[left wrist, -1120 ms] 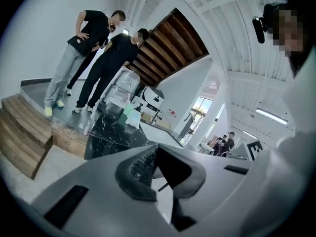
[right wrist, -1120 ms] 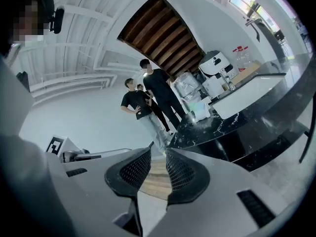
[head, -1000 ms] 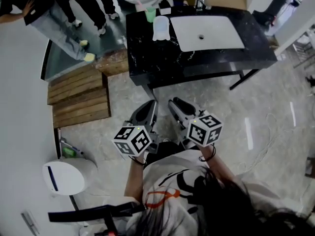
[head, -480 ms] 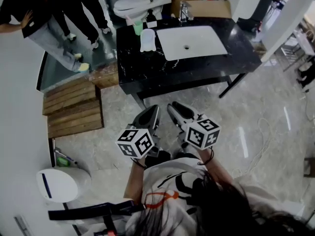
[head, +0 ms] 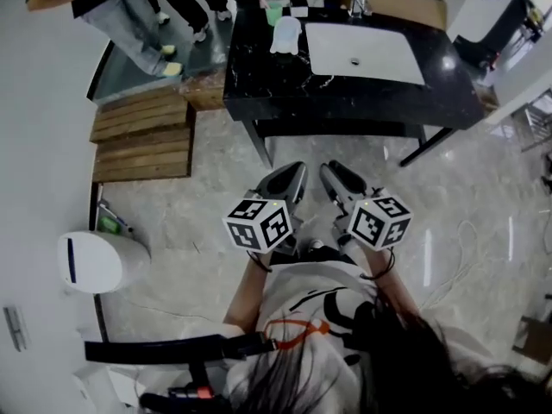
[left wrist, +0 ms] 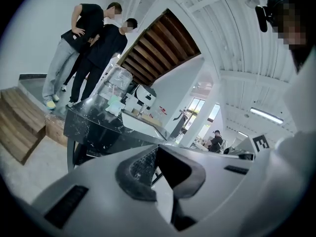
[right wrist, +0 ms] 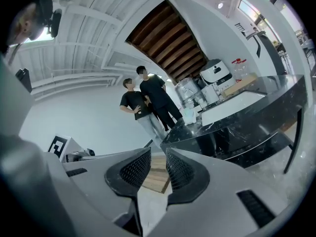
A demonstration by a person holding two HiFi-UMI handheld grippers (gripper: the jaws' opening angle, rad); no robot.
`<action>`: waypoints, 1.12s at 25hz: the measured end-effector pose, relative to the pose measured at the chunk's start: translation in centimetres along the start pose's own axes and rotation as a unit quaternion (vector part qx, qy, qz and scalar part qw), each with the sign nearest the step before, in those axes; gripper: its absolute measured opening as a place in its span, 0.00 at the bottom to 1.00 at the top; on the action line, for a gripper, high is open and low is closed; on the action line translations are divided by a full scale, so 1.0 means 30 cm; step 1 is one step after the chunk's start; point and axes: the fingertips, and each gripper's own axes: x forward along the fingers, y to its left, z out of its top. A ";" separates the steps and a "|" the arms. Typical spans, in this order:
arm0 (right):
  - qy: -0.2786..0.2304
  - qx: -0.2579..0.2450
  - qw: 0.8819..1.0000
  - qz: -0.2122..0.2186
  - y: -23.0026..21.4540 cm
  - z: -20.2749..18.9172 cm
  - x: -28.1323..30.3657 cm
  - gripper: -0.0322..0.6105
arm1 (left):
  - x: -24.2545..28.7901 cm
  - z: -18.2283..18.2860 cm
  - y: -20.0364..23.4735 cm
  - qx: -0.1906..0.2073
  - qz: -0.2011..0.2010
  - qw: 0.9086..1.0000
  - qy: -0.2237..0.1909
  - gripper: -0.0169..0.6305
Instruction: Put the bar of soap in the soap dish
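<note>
My left gripper (head: 291,172) is shut, empty. My right gripper (head: 335,172) is narrowly parted, empty too. The black counter (head: 276,84) lies straight ahead, well apart, neither hand nearer. I can't pick out the soap or dish.

Floor (head: 483,231): pale marbled tile, glossy. Black marble counter (head: 285,84) carries a white inset basin (head: 388,54). A slatted wooden platform (head: 142,141) lies between the counter and the white wall (head: 34,145).
</note>
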 end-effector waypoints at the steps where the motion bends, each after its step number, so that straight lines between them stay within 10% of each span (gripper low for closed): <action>1: 0.002 -0.001 1.000 0.003 -0.002 -0.003 -0.011 0.21 | -0.002 -0.009 -0.010 -0.001 0.002 1.000 -0.002 0.03; 28: 0.022 -0.024 0.999 0.034 -0.019 -0.006 -0.034 0.21 | 0.028 -0.010 -0.049 -0.003 0.020 0.999 -0.026 0.03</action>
